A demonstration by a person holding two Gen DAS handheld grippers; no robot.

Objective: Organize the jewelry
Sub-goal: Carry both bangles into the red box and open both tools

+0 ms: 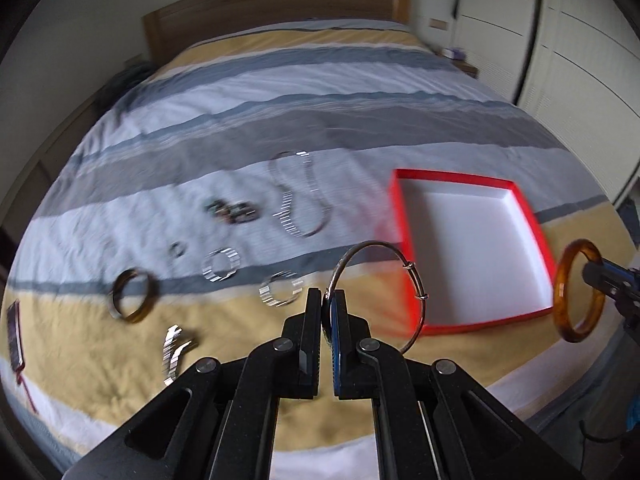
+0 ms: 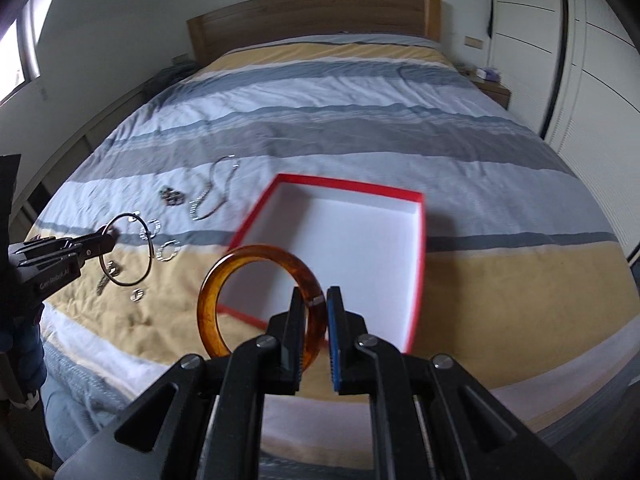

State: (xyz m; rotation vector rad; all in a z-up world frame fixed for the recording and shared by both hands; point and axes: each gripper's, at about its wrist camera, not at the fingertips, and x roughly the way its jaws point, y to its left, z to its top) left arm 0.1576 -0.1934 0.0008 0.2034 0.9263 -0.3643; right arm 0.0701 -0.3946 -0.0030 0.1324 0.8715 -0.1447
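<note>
Both held pieces hang short of the shallow red cardboard box with a white inside (image 2: pixel 416 264), and that gap decides the coming move. From the right gripper (image 2: pixel 314 312) the box lies straight ahead and just below, its near red edge partly hidden behind the bangle and the jaws, so this hand looks the nearer of the two. From the left gripper (image 1: pixel 329 312) the same box (image 1: pixel 532 220) lies ahead and off to the right, so that hand probably has to travel sideways as well as forward. The right gripper is clamped on the thick amber, tortoiseshell-patterned bangle (image 2: pixel 208 296), which stands on edge with its open face turned toward the camera and most of its ring sticking out to the left of the jaws. The left gripper is closed tight on the thin silver wire bangle (image 1: pixel 404 256), a large, fine hoop with small sliding knots, rising above and right of the jaws. The box is empty and sits open on the striped bed cover (image 1: pixel 360 80). Other bracelets and a necklace lie left of the box, blurred.
</note>
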